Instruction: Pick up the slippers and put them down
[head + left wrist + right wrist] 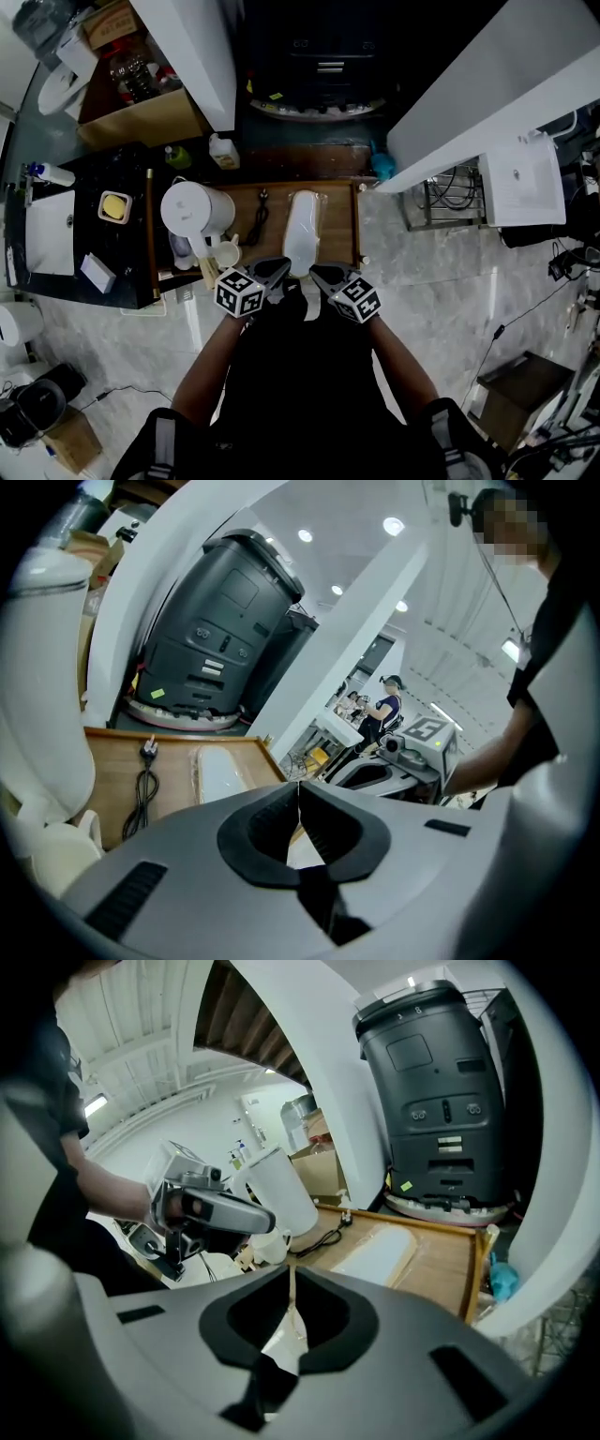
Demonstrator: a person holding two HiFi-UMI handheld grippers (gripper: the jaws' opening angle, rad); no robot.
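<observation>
hand-held grippers (281,271) (322,276) near slippers (302,230) in tray (355,223)

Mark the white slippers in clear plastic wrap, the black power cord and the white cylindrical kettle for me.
white slippers in clear plastic wrap (302,225), head view, middle of the package
black power cord (258,220), head view, bundled middle
white cylindrical kettle (190,208), head view, top of its lid

White kettle (192,211), black cord (257,223) beside it (both on wooden tray (339,234)).
</observation>
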